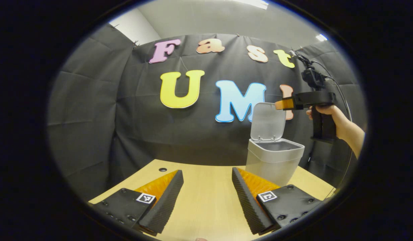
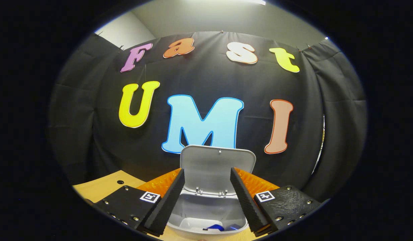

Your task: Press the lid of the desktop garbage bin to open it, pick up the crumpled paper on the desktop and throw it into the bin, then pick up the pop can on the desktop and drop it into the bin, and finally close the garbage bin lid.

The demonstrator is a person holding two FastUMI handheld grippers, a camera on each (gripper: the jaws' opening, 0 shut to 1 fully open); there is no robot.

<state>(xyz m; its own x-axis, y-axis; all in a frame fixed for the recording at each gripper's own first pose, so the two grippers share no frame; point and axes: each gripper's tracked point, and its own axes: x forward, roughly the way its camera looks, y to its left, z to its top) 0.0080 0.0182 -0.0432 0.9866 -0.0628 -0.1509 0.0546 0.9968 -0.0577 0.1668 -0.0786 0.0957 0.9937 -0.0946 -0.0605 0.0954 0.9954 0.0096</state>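
On the counter [image 1: 206, 201] stands the garbage bin [image 1: 273, 160], lid [image 1: 267, 121] upright. Above its mouth hangs the right claw [image 2: 206, 197], spread wide, empty; beside it the left claw [image 1: 206, 197], likewise.

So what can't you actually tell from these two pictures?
- Bin contents: left gripper view sees it from the side, so its wall hides them.
- Right gripper view: pale and blue items in the bin, cut off by the bottom edge and the right gripper fingers; can't identify.
- Lid hinge: too small.
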